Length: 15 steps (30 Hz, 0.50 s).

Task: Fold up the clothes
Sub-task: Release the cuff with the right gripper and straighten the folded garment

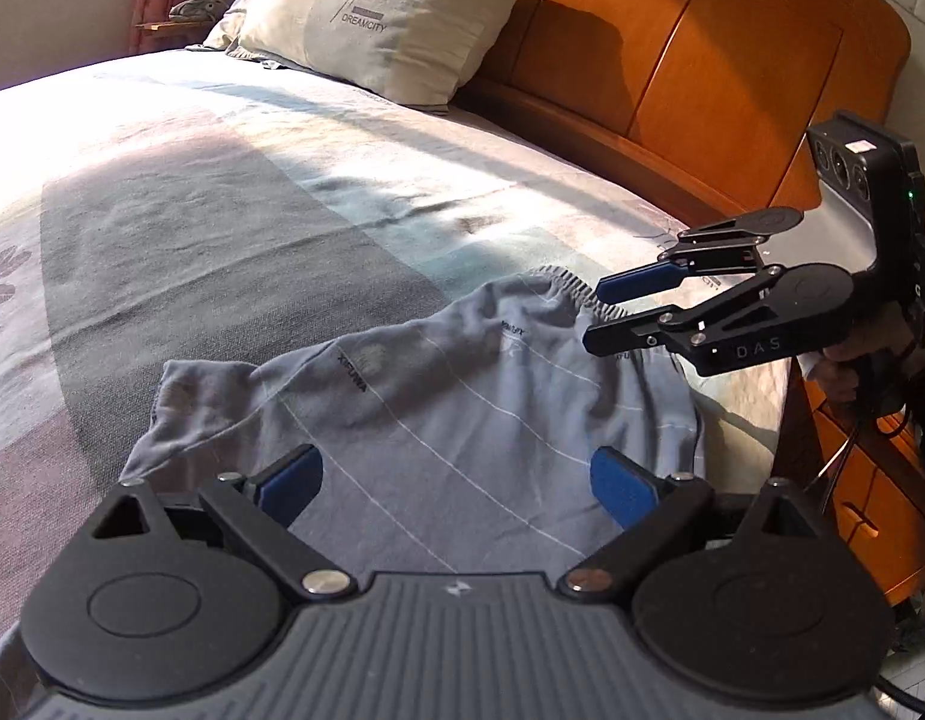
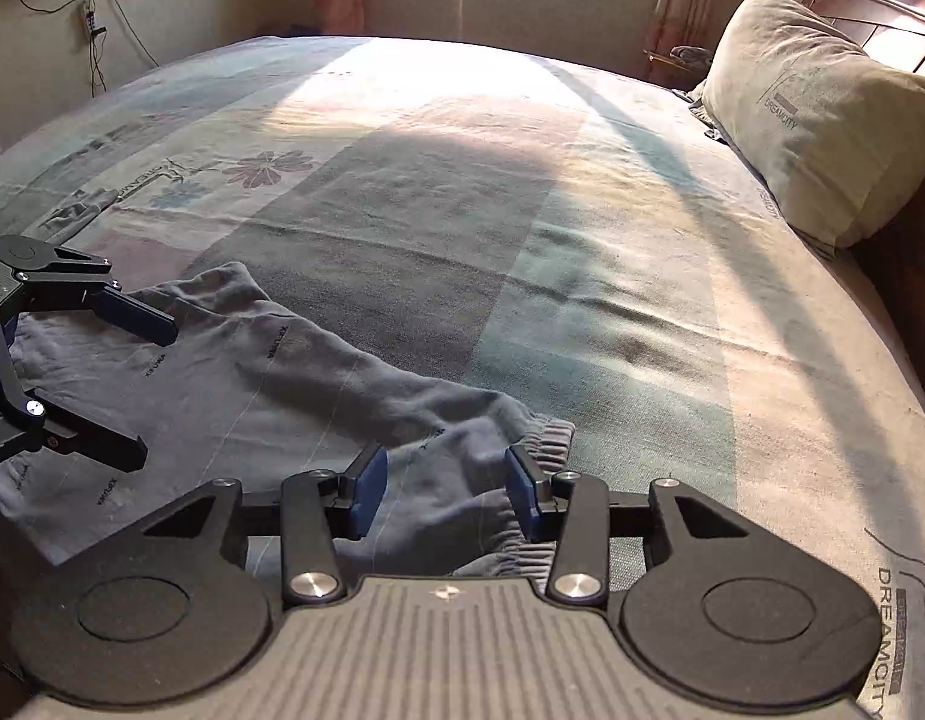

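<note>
Both grippers stand with jaws apart, holding nothing: the left gripper [image 1: 456, 489] over the grey shorts [image 1: 414, 414], the right gripper [image 2: 444, 492] at their elastic waistband [image 2: 546, 438]. These shorts lie rumpled on the bed [image 2: 522, 210], near its edge; no neat fold shows.

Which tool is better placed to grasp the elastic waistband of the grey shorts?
Probably the right tool: it is open directly at the gathered waistband of the grey shorts. The open left tool is over plain fabric.
</note>
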### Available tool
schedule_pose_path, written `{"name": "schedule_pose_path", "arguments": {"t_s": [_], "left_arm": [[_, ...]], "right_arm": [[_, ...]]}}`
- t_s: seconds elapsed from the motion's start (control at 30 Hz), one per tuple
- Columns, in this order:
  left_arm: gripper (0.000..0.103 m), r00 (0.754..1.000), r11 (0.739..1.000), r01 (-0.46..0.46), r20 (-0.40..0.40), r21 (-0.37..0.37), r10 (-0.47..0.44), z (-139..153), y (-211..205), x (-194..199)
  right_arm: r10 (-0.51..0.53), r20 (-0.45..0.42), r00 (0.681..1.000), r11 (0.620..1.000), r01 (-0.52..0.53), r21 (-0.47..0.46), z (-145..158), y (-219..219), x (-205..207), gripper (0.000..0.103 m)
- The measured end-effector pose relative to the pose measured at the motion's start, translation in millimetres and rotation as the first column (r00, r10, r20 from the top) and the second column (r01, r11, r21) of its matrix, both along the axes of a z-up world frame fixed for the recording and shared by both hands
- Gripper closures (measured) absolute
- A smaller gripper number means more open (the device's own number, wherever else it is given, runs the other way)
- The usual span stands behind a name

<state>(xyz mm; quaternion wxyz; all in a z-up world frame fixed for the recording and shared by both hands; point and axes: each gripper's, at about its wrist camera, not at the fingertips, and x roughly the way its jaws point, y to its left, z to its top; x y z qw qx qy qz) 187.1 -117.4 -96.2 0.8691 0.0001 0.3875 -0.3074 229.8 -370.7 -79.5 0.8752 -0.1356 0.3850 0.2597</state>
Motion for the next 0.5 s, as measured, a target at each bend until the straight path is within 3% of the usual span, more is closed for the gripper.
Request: {"name": "schedule_pose_path", "arguments": {"t_s": [0.13, 0.23, 0.33, 0.5], "left_arm": [[0.007, 0.999, 0.997, 0.000, -0.036, 0.078, 0.002, -7, 8, -28], [0.007, 0.998, 0.986, -0.028, -0.051, 0.167, 0.037, -13, 15, -45], [0.007, 0.997, 0.987, -0.043, -0.049, 0.157, 0.052, -14, 16, -53], [0.007, 0.996, 0.988, -0.069, -0.047, 0.141, 0.076, -16, 18, -65]], "right_arm": [[-0.038, -0.077, 0.996, 0.999, 0.039, 0.009, -33, -14, -22, 0.049], [-0.080, -0.046, 0.996, 0.997, 0.080, 0.014, -20, -18, -39, 0.049], [-0.111, -0.002, 0.994, 0.993, 0.111, 0.043, 3, -19, -56, 0.044], [-0.136, -0.024, 0.990, 0.967, 0.138, 0.213, 22, -14, -75, 0.044]]}}
